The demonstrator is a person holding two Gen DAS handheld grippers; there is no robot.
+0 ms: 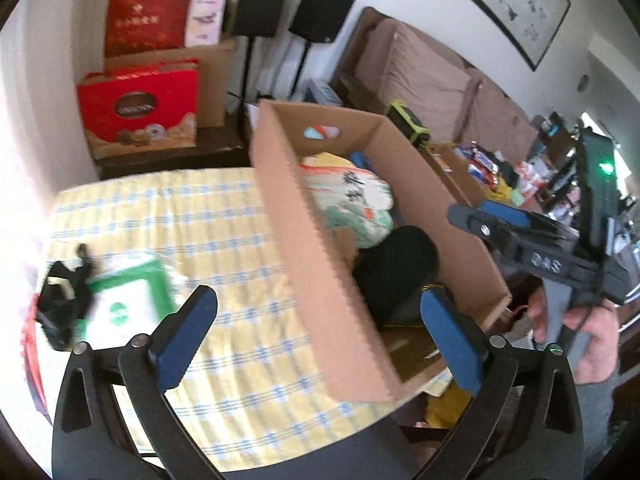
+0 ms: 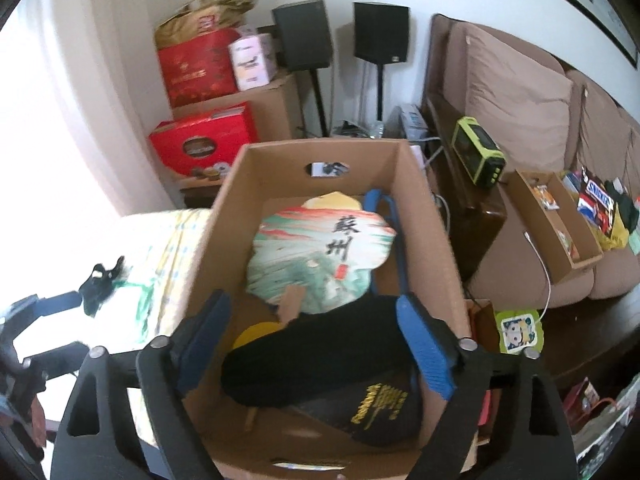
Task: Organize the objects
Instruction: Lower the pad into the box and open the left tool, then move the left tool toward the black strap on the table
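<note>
An open cardboard box (image 1: pixel 304 240) (image 2: pixel 224 216) stands on a table under a yellow checked cloth (image 1: pixel 224 240). Inside lie a painted paper fan (image 2: pixel 316 252) (image 1: pixel 352 200), a black bag with gold lettering (image 2: pixel 340 372) (image 1: pixel 396 264) and a blue-edged item (image 2: pixel 376 200). My left gripper (image 1: pixel 320 304) (image 2: pixel 60 324) is open in front of the box's near wall, gripping nothing. My right gripper (image 2: pixel 314 304) (image 1: pixel 476 210), in a person's hand, hangs open over the box above the black bag, pads touching nothing. A green-and-white packet (image 1: pixel 128 308) and a black clip (image 1: pixel 60 300) (image 2: pixel 100 280) lie on the cloth to the left.
Red gift boxes (image 2: pixel 204 148) and brown cartons are stacked in the far corner beside two black speakers (image 2: pixel 380 32) on stands. A brown sofa (image 2: pixel 516 96) runs along the right, carrying a green device (image 2: pixel 478 152) and a shallow cardboard tray (image 2: pixel 560 216) next to snacks.
</note>
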